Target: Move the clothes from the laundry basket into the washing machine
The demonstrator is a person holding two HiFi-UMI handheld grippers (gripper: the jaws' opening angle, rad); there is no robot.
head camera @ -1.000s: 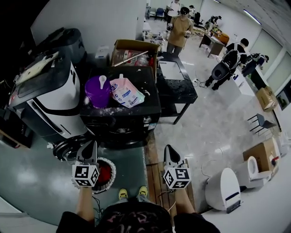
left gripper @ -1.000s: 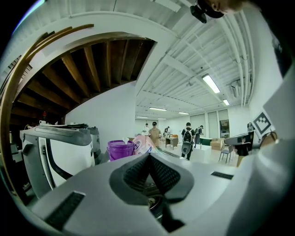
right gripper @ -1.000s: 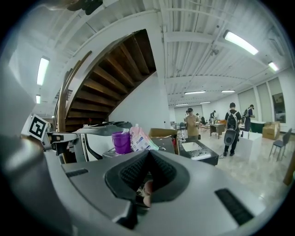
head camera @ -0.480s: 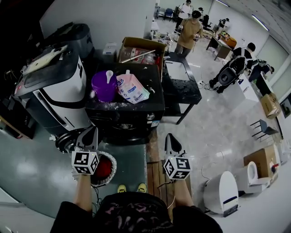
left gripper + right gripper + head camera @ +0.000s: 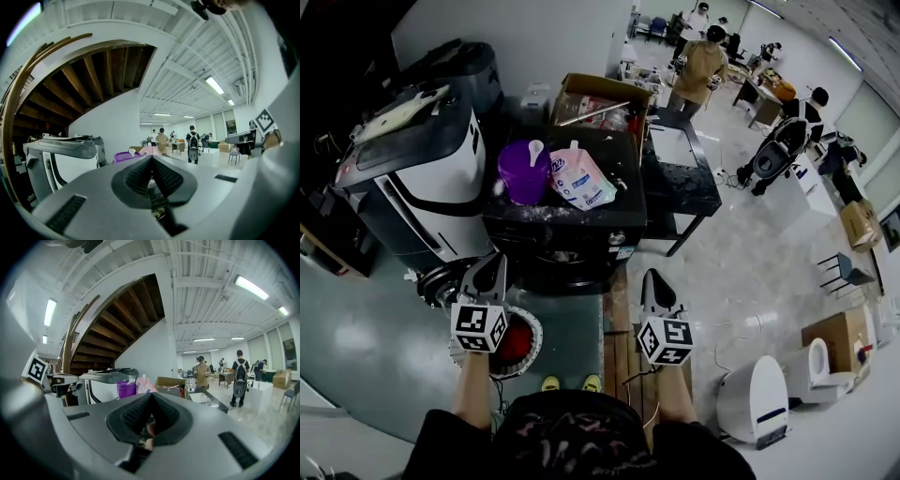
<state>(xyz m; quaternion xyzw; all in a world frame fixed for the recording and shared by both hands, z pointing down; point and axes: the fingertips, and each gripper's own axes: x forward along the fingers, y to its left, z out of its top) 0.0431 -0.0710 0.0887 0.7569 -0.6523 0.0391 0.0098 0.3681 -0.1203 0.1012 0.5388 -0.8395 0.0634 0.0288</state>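
At 7 o'clock in head view, red clothes (image 5: 514, 345) lie in the basket (image 5: 535, 330) on the floor, partly hidden by the L gripper (image 5: 491, 266), w/ the black washer (image 5: 562, 225) at 12 o'clock beyond it. That one and the R gripper (image 5: 649, 279) point toward the washer, jaws pressed together w/ nothing between. Purple tub (image 5: 523, 172) and pink pouch (image 5: 578, 180) sit on the washer's top.

The right tool (image 5: 151, 397) has its dark ribbed jaws pressed together, nothing between them. Beyond stand a purple plastic tub (image 5: 126, 389), a pink soft pouch (image 5: 146, 385) and an open brown cardboard box (image 5: 171, 382), beneath a wooden staircase (image 5: 119, 329).
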